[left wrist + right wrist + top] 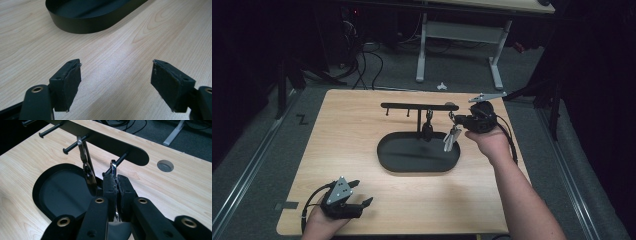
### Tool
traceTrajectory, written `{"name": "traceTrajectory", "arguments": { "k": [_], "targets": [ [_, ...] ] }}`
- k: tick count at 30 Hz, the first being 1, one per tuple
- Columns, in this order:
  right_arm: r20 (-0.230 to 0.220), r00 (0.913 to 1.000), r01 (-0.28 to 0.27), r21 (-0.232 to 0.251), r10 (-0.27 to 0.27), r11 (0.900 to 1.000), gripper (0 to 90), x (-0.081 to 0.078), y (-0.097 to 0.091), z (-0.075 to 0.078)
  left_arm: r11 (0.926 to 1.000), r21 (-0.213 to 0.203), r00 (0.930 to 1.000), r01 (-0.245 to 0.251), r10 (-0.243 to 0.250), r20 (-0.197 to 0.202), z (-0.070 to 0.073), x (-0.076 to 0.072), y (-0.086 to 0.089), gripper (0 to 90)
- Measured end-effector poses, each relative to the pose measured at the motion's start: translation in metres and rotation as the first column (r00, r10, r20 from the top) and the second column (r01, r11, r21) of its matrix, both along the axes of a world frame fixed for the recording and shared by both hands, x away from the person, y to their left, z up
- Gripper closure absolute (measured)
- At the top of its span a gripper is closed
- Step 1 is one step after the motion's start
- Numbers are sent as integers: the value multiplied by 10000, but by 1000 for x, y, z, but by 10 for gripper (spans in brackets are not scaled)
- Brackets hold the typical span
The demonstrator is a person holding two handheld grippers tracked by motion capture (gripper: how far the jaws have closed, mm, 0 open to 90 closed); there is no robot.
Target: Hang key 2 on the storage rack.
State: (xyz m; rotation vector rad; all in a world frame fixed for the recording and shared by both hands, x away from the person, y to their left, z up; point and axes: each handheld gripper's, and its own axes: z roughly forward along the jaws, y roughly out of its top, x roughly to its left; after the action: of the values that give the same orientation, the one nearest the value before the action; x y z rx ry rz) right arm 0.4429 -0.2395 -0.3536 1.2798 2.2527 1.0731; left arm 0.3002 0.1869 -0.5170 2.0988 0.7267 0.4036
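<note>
Right gripper (117, 185) is clamped shut on a shiny metal key ring (113, 167) whose loop sits over the end peg (119, 162) of a black rack (105, 141). The rack stands on a post rising from an oval black tray (384, 150) in the middle of the bench (352, 125); in the high view the gripper (455, 120) is at the rack's right end, with a pale metal piece hanging below it over the tray's right rim. A second bunch of keys (86, 166) hangs from the next peg to the left, just beside the held ring.

Left gripper (116, 75) rests at the near left of the bench — jaws wide apart, nothing between them.

The ring looks stiff, light and smooth, so it would probably slip or swivel in a loose pinch. The sound hold seems to be the present one, flat across the ring just below the peg, with the loop left free. Whatever dangles from it will likely swing, and the neighbouring bunch is close enough to snag — a slow, straight move along the peg looks safest.
</note>
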Motion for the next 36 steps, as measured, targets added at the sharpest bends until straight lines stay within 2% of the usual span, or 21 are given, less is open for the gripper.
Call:
{"name": "traceTrajectory", "arguments": {
  "k": [4,7,11,23,26,27,30,31,36],
  "targets": [
    [-110,9999,-49,-189,47,9998,867,8,1,-3,10000,19,10000,12,-12,-40,-1,0,-1,247],
    [-153,9999,67,-130,-69,9999,866,15,2,-6,10000,-9,10000,-9,9,-38,-1,-1,-1,247],
    [-67,9999,154,-213,-155,9997,865,20,3,-7,10000,-22,10000,-28,28,-42,-2,-1,-1,247],
    [159,9987,491,-355,-486,9982,847,16,0,-6,10000,46,10000,-18,18,-57,-2,-1,-1,247],
    [232,9983,535,-442,-525,9976,801,12,-2,-8,10000,69,10000,-2,2,-52,-2,-1,-1,247],
    [299,9980,572,-491,-558,9972,751,8,-3,-9,10000,44,10000,-17,17,-27,-2,-1,-2,247],
    [363,9975,631,-470,-615,9969,712,5,-5,-12,10000,59,10000,-11,12,-64,-3,0,-1,247],
    [451,9966,707,-558,-683,9959,669,2,-7,-15,10000,80,10000,-22,23,-65,-3,0,-1,247],
    [539,9957,794,-645,-759,9948,594,-5,-11,-21,10000,54,10000,-48,48,-69,-3,0,-2,247]
  ]
}}
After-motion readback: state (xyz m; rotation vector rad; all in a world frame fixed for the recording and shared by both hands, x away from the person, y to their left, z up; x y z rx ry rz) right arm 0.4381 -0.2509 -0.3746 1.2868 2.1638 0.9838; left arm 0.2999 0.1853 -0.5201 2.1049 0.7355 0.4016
